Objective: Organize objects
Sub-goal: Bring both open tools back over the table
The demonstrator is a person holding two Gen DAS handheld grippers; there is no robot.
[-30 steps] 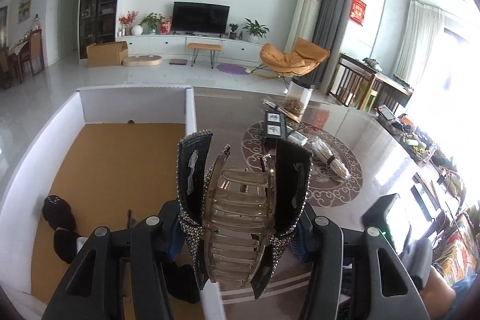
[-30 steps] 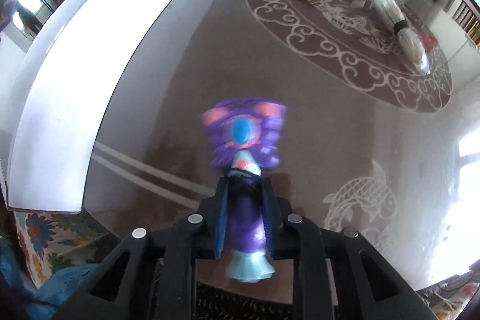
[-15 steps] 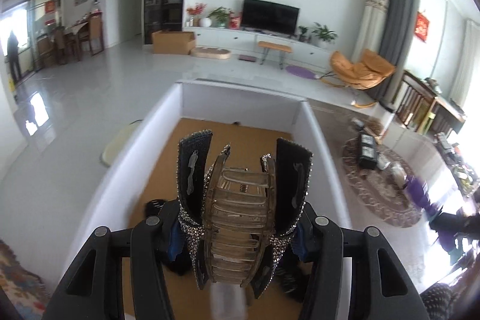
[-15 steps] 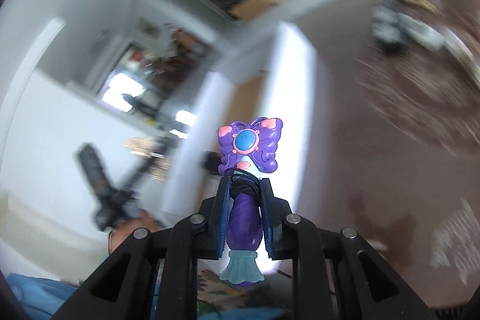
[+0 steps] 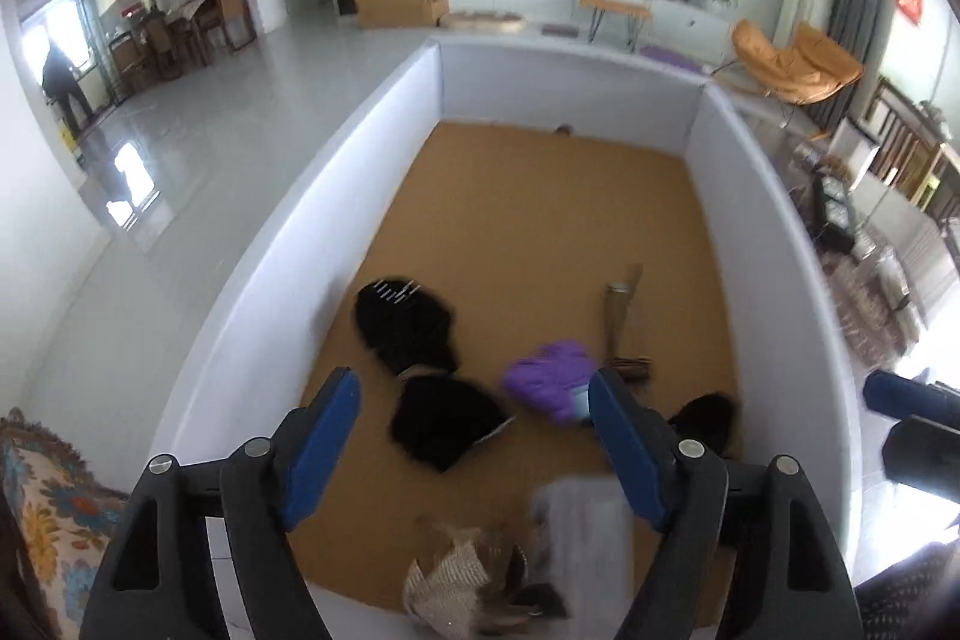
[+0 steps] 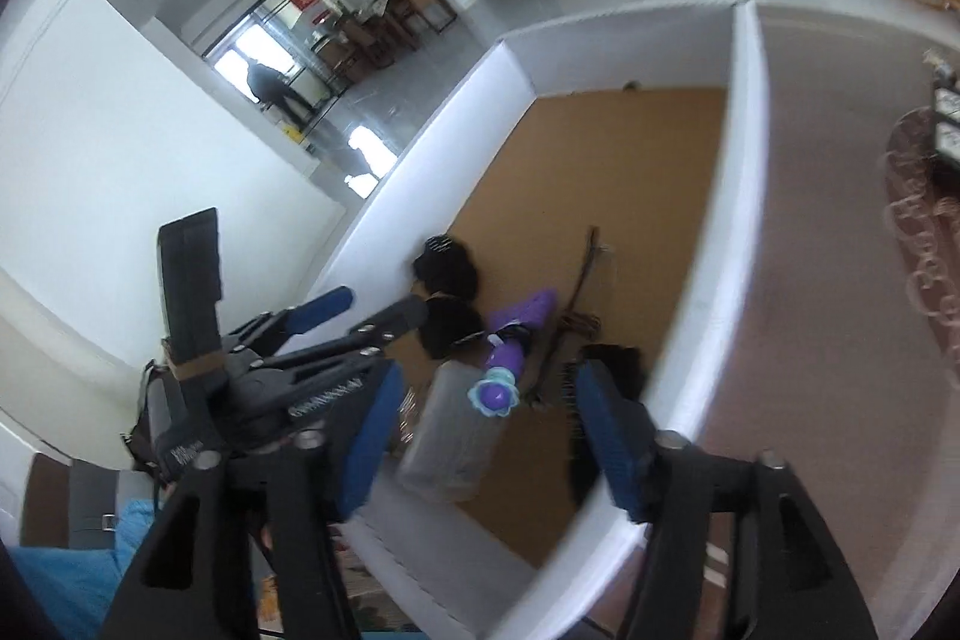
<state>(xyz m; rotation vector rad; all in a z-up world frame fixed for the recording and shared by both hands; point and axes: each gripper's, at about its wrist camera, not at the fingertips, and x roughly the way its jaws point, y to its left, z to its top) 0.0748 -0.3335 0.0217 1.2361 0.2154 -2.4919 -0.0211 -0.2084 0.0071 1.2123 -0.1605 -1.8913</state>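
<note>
My left gripper [image 5: 474, 388] hangs over the white-walled box [image 5: 282, 244], its jaws opening with nothing between the pads. The rhinestone hair claw [image 5: 468, 580] shows as a blur below them at the box's near end. My right gripper [image 6: 489, 382] is above the same box [image 6: 738, 220], jaws opening too. The purple butterfly toy [image 6: 510, 334] lies loose on the brown box floor beneath it, also seen as the purple toy [image 5: 552, 382] in the left wrist view. In the right wrist view the left gripper [image 6: 360, 311] reaches in from the left.
Black hair pieces [image 5: 402, 322] [image 5: 444, 424] [image 5: 705, 418] and a wooden-handled brush [image 5: 621, 316] lie on the box floor; its far half is bare. A patterned glass table [image 6: 840, 280] runs right of the box. A person stands at a distant doorway [image 6: 270, 85].
Both grippers have opened. The hair claw has left the left jaws and the purple toy has left the right jaws; both are now down in the box. The right gripper swung from the table to the box.
</note>
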